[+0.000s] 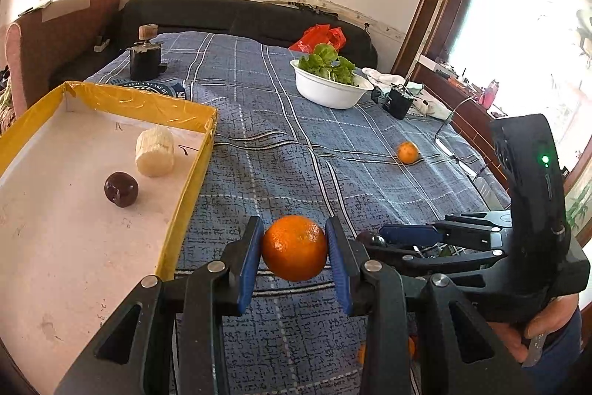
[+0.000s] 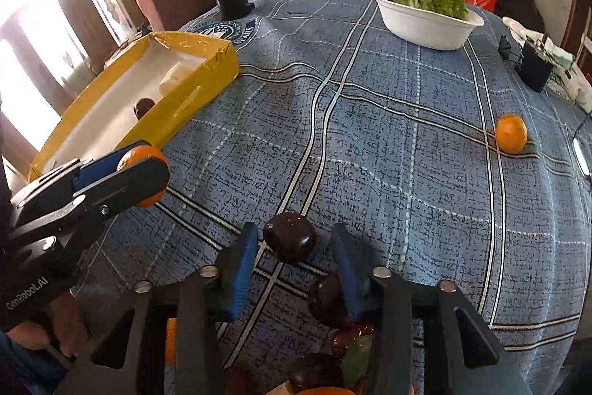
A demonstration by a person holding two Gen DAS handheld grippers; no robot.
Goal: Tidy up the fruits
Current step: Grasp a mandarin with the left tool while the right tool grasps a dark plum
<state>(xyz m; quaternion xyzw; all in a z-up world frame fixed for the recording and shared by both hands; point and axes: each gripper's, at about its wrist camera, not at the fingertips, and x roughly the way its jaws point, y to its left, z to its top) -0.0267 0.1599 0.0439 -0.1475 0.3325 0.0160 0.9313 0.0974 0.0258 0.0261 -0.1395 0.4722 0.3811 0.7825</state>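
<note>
From the left wrist view: the left gripper (image 1: 295,248) has its jaws clamped on an orange (image 1: 295,247), both blue pads pressed against its sides, and the fruit hangs clear above the blue plaid cloth (image 1: 281,121) on the tabletop. Off to the left of the jaws sits the yellow-edged tray (image 1: 185,180), and inside it a dark plum (image 1: 121,189) with a pale foam-netted fruit (image 1: 155,152) just behind it. Ahead and right of the jaws, well apart, a second orange (image 1: 408,152) lies on the cloth. Farther beyond, a white bowl of lettuce (image 1: 330,87). Just right of the jaws the right gripper (image 1: 373,241) reaches in level, a hand (image 1: 544,328) wrapped round its handle, with something dark and shiny at its tips.

Over to the right wrist view: the right gripper (image 2: 290,247) has its jaws apart, straddling a dark plum (image 2: 289,237) on the cloth; a gap shows on either side, most clearly at the right pad, so no grip here. A second plum (image 2: 327,298) lies nearer the camera, against the inside of the right finger. More fruit clusters below that, partly hidden by the gripper frame. To the left of the jaws, the left gripper (image 2: 142,173) holds its orange (image 2: 142,154) up beside the tray's near corner (image 2: 207,76). Far right of the jaws, the lone orange (image 2: 511,133) rests on the cloth.
</note>
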